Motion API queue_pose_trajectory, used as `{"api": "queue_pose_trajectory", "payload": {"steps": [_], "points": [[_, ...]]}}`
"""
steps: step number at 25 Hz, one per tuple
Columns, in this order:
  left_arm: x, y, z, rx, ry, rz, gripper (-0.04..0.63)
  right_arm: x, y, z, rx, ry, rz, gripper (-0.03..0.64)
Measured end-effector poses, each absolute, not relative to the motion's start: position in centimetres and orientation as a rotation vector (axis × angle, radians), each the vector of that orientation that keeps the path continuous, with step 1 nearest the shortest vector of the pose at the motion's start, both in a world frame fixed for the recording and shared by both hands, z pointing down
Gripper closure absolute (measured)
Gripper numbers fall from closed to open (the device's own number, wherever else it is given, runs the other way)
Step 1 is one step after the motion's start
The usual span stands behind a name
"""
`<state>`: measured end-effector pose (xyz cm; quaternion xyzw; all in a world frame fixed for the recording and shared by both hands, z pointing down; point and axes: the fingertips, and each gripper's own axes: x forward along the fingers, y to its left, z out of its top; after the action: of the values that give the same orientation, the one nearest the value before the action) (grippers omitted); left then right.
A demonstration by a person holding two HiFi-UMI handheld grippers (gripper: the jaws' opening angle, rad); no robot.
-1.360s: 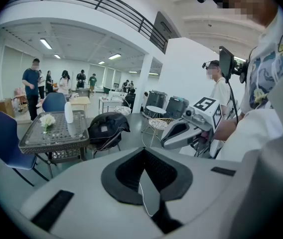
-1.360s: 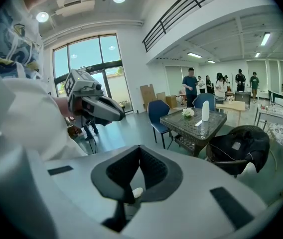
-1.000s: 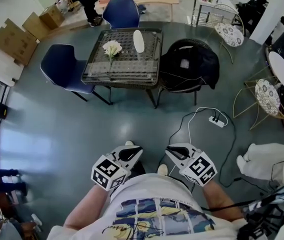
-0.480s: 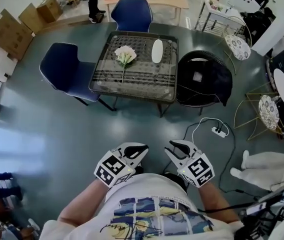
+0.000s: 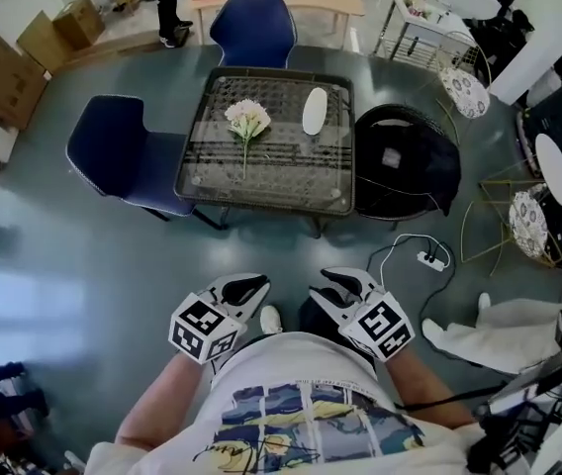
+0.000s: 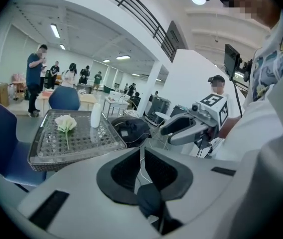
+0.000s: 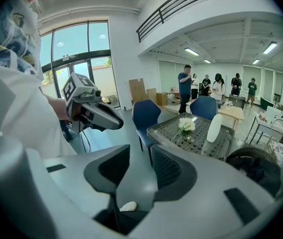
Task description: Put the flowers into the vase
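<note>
The desk (image 5: 261, 194) is nearer than before; with the left claw (image 5: 244, 287) closed and the right claw (image 5: 338, 283) opening empty, it seems best to aim for the stem of the flowers (image 5: 247, 120), clear of the vase (image 5: 314, 111).

Head view looks steeply down; both gripper views share the far table (image 5: 291, 171).

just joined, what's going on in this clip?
A person holds a gripper in each hand, both well short of the table. The flowers lie on it with the white vase beside them, apart; neither is touched yet. The left gripper is shut and empty. The right gripper has its jaws opening, nothing between them.
</note>
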<state>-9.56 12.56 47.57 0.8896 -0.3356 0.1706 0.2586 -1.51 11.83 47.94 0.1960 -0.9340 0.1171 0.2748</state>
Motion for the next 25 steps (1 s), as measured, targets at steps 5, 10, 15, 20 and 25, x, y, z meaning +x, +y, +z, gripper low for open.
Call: {"api": "queue_pose_trajectory", "payload": {"steps": [5, 10, 15, 20, 25], "points": [[-10.7, 6.6, 48.4, 2.369, -0.952, 0.463, 0.574, -1.6, 6.8, 48.1, 0.515, -2.515, 0.328, 0.492], [-11.0, -1.5, 48.3, 2.327, -1.003, 0.443, 0.519, 0.7, 0.9, 48.1, 0.546, -2.53, 0.342, 0.492], [-13.3, -11.2, 50.2, 2.264, -1.079, 0.461, 0.494, 4.1, -3.5, 48.8, 0.624, -2.513, 0.345, 0.492], [-17.7, -21.4, 54.2, 2.105, -1.061, 0.52, 0.443, 6.0, -6.1, 49.6, 0.761, -2.45, 0.458, 0.492], [-21.5, -32.9, 58.2, 2.0, -1.042, 0.556, 0.401, 6.0, -10.2, 49.6, 0.962, -2.382, 0.543, 0.492]]}}
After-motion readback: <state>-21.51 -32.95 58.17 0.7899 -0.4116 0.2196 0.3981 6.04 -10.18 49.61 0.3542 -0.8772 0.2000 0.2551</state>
